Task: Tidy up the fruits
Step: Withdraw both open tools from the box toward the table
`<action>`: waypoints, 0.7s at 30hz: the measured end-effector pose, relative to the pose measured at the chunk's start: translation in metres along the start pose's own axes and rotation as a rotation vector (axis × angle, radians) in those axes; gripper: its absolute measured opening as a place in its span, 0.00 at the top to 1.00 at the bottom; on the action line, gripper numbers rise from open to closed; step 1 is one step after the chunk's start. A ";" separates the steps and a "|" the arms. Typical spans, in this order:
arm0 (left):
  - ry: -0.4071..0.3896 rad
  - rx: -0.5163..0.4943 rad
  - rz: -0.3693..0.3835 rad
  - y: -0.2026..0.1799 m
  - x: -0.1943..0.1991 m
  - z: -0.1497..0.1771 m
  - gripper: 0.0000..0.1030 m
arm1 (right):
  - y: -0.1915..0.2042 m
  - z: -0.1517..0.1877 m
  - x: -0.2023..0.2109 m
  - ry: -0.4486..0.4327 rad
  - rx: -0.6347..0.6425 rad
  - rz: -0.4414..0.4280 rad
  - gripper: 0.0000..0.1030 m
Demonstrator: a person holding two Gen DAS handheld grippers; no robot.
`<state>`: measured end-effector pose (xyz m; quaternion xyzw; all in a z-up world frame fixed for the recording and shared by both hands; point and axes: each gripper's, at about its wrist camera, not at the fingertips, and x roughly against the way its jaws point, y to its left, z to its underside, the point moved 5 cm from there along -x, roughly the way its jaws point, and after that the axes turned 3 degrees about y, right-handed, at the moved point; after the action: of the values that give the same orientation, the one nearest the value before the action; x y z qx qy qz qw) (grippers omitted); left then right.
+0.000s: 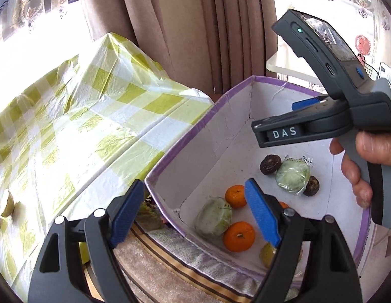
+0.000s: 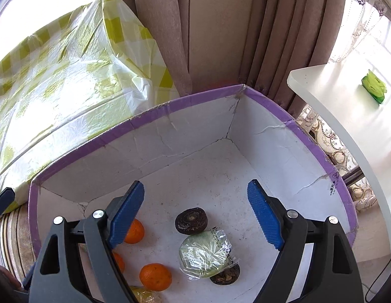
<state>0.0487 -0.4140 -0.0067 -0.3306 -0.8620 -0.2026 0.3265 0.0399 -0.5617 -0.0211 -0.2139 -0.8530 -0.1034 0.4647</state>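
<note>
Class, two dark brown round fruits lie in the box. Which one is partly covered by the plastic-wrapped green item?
The nearer dark fruit: the wrapped green item lies over its top edge. The farther dark fruit shows whole, just beyond the wrapper.

In the left wrist view, the left gripper's [image 1: 195, 214] right finger [image 1: 262, 214] covers most of one orange [image 1: 283, 204] and part of a yellow-green fruit [image 1: 267, 255]. In the right wrist view, the right gripper's [image 2: 195, 214] left finger [image 2: 126, 217] hides parts of two oranges [image 2: 135, 232]. A wrapped green item [image 2: 205, 253] overlaps a dark fruit [image 2: 225, 276]. The bottom edge cuts off a yellowish fruit [image 2: 142, 295].
</note>
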 end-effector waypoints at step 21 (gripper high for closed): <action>-0.108 0.474 -0.255 0.239 0.054 0.015 0.21 | 0.142 -0.054 0.027 -0.148 0.074 -0.234 0.20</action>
<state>0.1792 -0.2145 0.0526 -0.1441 -0.9361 -0.0167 0.3203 0.1329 -0.4491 0.0280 -0.1029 -0.9072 -0.1092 0.3931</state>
